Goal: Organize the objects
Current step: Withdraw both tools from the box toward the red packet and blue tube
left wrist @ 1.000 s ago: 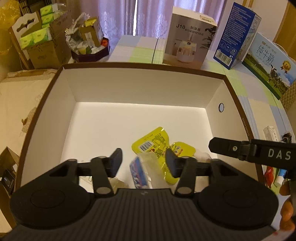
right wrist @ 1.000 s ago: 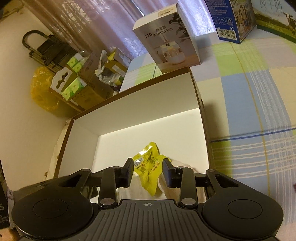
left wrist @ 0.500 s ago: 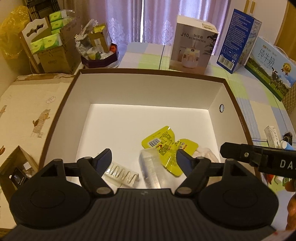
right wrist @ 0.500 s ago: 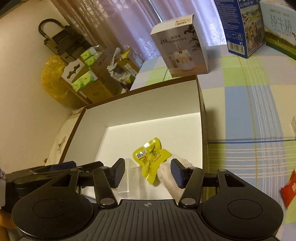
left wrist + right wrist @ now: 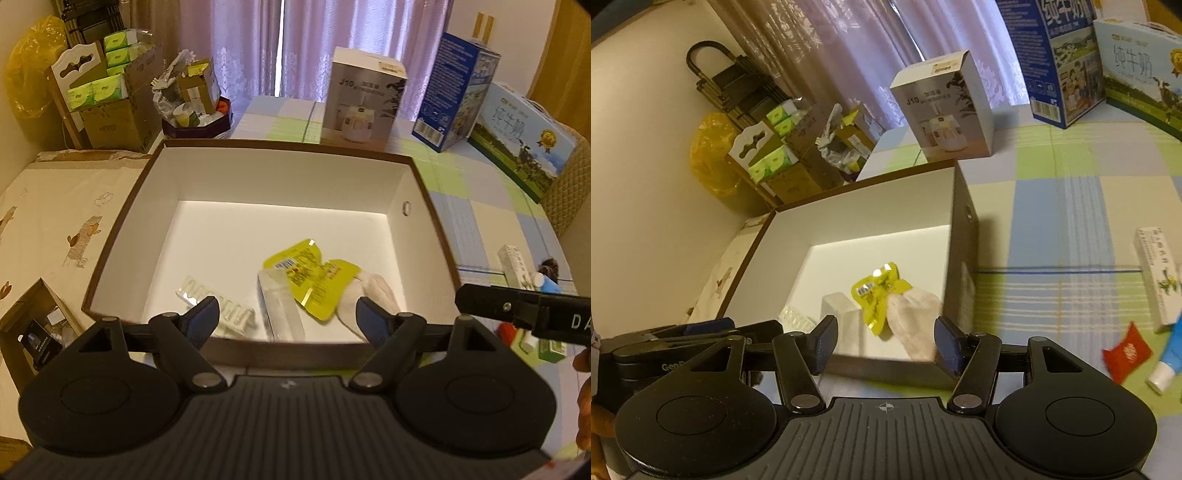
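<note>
The left claw (image 5: 284,321) sits above the near edge of the big box (image 5: 258,177), w/ its jaws opening and nothing between them. The right claw (image 5: 884,341) is spread too and holds nothing; its jaws hang over the near right corner of the box.

The box is white inside w/ a brown rim. It rests on a checked cloth (image 5: 1071,221) in blue, green & cream.

4 things lie inside, all toward the near side:
- a yellow packet (image 5: 314,277) lies flat near the middle
- a clear plastic piece (image 5: 280,306) sits under the packet's left edge
- a white ridged tray (image 5: 214,302) lies just to the left of that, apart from the packet
- a soft white bag (image 5: 373,291) touches the packet's right side, near the right wall

Outside the box, on the cloth to the right, are a long white carton (image 5: 1160,273), a red packet (image 5: 1126,354) and a blue tube (image 5: 1171,354). They lie close together, well apart from the box.

Behind the box stands a humidifier box (image 5: 364,99). 2 milk cartons (image 5: 458,99) stand to its right.
</note>
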`<state>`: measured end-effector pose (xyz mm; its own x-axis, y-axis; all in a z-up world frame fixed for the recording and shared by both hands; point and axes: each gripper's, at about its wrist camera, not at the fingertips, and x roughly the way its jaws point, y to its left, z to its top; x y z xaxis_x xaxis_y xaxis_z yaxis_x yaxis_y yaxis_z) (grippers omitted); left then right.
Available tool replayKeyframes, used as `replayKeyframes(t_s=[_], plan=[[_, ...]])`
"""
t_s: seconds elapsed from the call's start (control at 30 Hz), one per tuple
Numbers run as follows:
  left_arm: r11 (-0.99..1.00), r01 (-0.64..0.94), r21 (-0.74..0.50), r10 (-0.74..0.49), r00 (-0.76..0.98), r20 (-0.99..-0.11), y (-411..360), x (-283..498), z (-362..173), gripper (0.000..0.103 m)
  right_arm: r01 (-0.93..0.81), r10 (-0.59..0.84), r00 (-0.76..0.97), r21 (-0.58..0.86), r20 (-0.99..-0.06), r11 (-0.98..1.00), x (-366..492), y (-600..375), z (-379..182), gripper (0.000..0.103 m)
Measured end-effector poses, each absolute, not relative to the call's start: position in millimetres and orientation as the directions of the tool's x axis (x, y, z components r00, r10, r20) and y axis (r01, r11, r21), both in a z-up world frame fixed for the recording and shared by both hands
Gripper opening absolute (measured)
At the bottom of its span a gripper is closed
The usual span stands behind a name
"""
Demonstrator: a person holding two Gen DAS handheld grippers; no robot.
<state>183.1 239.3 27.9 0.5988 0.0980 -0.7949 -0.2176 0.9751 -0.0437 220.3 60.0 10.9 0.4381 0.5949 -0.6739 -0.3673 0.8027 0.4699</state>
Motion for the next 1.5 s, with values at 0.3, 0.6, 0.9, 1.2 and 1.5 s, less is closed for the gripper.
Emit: replayKeyframes(t_s=[0.3, 0.6, 0.9, 1.2, 1.5], plan=[[0.985, -0.164, -0.053, 0.057, 0.602, -0.796, 195.7, 159.0, 28.2, 0.084, -0.334, 0.560, 0.449, 0.450, -0.696, 0.828, 198.7, 6.3, 9.4, 0.056], [0.996, -0.069, -0.061, -0.011, 0.574, -0.819, 143.1, 154.9, 12.4, 0.084, -0.258, 0.508, 0.449, 0.437, -0.736, 0.862, 179.7, -51.6, -1.7, 0.056], [0.996, 0.049, -0.078, -0.092, 0.546, -0.833, 85.5, 162.8, 0.0, 0.084, -0.147, 0.446, 0.473, 0.431, -0.760, 0.890, 169.2, -108.1, -8.1, 0.056], [0.982, 0.178, -0.060, -0.147, 0.529, -0.836, 31.7, 174.9, -5.0, 0.083, -0.028, 0.381, 0.486, 0.422, -0.787, 0.906, 160.1, -158.5, -19.1, 0.056], [0.957, 0.288, -0.037, -0.187, 0.514, -0.837, -9.9, 192.0, -17.7, 0.078, 0.078, 0.323, 0.495, 0.411, -0.807, 0.908, 155.6, -194.4, -29.8, 0.056]])
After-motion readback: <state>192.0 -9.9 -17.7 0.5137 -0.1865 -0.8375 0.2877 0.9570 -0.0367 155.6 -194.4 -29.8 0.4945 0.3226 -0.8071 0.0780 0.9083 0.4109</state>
